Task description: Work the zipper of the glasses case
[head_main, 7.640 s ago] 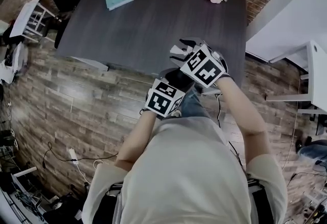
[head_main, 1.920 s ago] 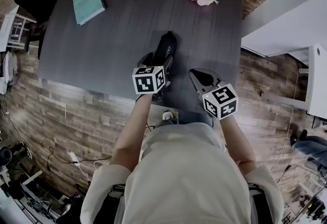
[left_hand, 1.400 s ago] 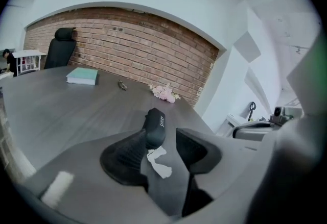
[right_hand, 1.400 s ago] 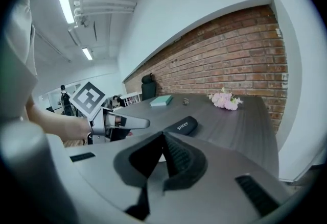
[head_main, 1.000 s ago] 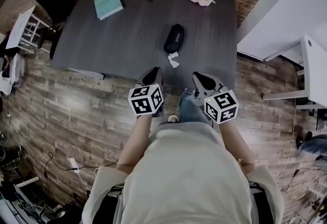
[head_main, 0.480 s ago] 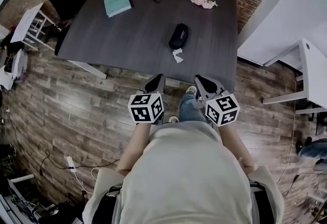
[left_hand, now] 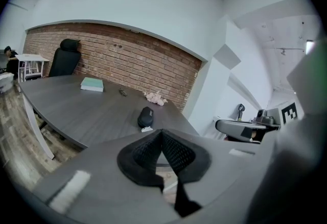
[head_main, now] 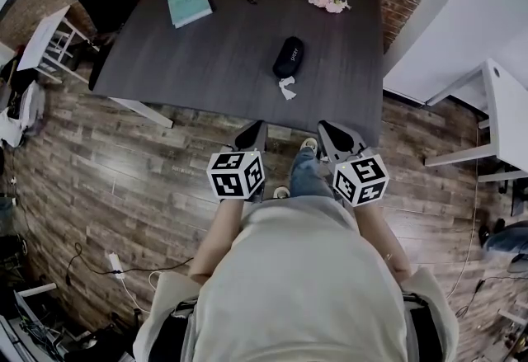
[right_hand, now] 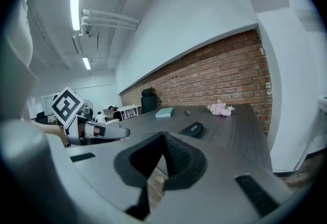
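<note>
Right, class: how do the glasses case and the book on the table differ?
The glasses case is a black rounded oblong; the book is a teal flat rectangle. The glasses case lies right of centre; the book sits by the far left corner. Both rest on the dark table.

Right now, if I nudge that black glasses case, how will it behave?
The glasses case looks like a stiff rounded shell, so it probably keeps its shape. Lying flat on the smooth table, it likely slides, not tips.
</note>
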